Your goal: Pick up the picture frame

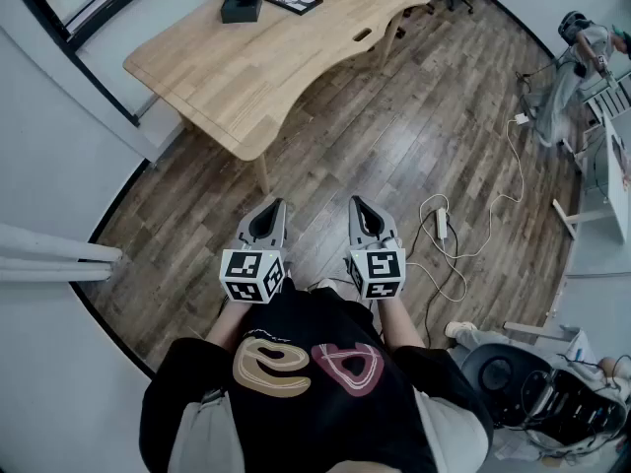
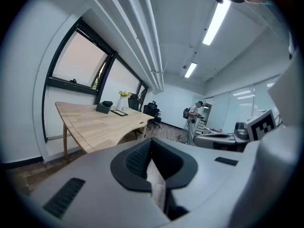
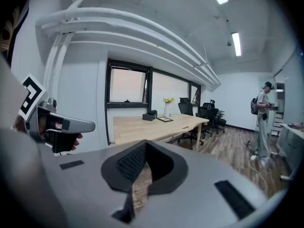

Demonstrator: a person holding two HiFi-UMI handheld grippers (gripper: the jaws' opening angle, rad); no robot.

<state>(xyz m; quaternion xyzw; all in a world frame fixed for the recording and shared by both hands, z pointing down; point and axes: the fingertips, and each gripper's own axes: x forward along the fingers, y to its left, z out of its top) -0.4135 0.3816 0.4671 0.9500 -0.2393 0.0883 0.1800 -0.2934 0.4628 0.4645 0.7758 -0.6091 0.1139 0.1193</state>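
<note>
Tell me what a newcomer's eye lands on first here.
The left gripper and right gripper stand out first, both shut and empty, held side by side over the wood floor. Beyond them stands the pale wooden table, with the picture frame lying flat at its far end beside a black box.

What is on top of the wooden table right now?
A black box, a flat-lying picture frame and a vase of yellow flowers, all at the far end of the table. Anything behind the box is hidden.
</note>
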